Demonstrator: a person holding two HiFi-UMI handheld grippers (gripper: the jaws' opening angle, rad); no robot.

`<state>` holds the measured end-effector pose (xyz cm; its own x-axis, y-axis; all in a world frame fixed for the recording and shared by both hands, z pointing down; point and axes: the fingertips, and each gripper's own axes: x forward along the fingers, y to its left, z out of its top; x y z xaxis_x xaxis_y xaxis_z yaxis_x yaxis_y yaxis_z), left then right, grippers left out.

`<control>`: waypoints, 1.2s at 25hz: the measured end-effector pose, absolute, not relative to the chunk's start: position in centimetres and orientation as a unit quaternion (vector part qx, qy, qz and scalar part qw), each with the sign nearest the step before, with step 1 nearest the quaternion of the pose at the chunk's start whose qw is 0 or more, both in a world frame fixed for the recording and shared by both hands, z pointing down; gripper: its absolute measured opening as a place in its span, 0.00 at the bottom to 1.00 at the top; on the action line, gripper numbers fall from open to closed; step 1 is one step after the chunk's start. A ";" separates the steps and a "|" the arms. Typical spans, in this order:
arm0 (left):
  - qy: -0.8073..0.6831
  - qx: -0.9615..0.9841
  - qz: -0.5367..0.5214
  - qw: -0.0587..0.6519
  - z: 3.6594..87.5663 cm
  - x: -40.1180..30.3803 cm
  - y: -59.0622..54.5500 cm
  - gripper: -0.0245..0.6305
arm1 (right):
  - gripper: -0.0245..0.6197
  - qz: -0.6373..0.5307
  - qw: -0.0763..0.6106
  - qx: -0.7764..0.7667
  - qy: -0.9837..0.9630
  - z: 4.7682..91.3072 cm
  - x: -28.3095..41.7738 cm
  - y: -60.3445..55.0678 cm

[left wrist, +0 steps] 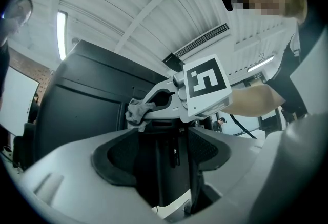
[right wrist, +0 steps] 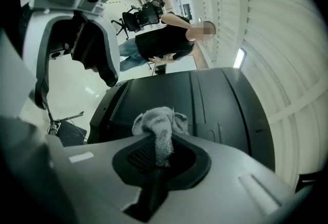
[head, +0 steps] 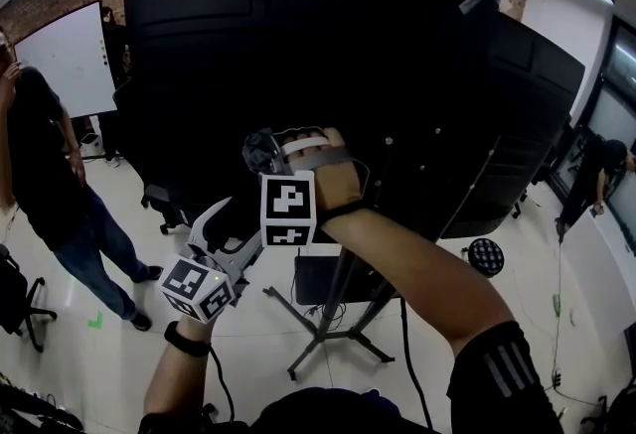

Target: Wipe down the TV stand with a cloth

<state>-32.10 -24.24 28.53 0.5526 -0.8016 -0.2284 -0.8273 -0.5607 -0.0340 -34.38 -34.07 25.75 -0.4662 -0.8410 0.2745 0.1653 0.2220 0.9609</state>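
The back of a big black TV panel fills the middle of the head view, on a black stand with splayed legs. My right gripper is raised in front of the panel's lower part, shut on a crumpled grey cloth. In the right gripper view the cloth bunches out between the jaws of the right gripper, close to the black panel. My left gripper hangs lower and to the left, open and holding nothing. The left gripper looks up at the cloth.
A person in dark clothes stands at the left beside a whiteboard. An office chair sits by the panel's left edge. Another person is at the far right. A round black object lies on the pale floor.
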 end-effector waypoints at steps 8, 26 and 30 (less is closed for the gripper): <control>0.429 -0.895 0.100 0.073 28.4 -28.9 -24.9 0.54 | 0.09 -0.574 0.501 0.278 -0.585 26.3 -29.6 -34.7; 0.390 -0.912 0.108 0.071 28.5 -24.9 -25.5 0.53 | 0.09 -0.564 0.532 0.294 -0.559 26.3 -24.4 -34.4; 0.389 -0.912 0.106 0.074 27.9 -24.5 -25.1 0.53 | 0.09 -0.557 0.465 0.286 -0.626 25.1 -24.4 -31.9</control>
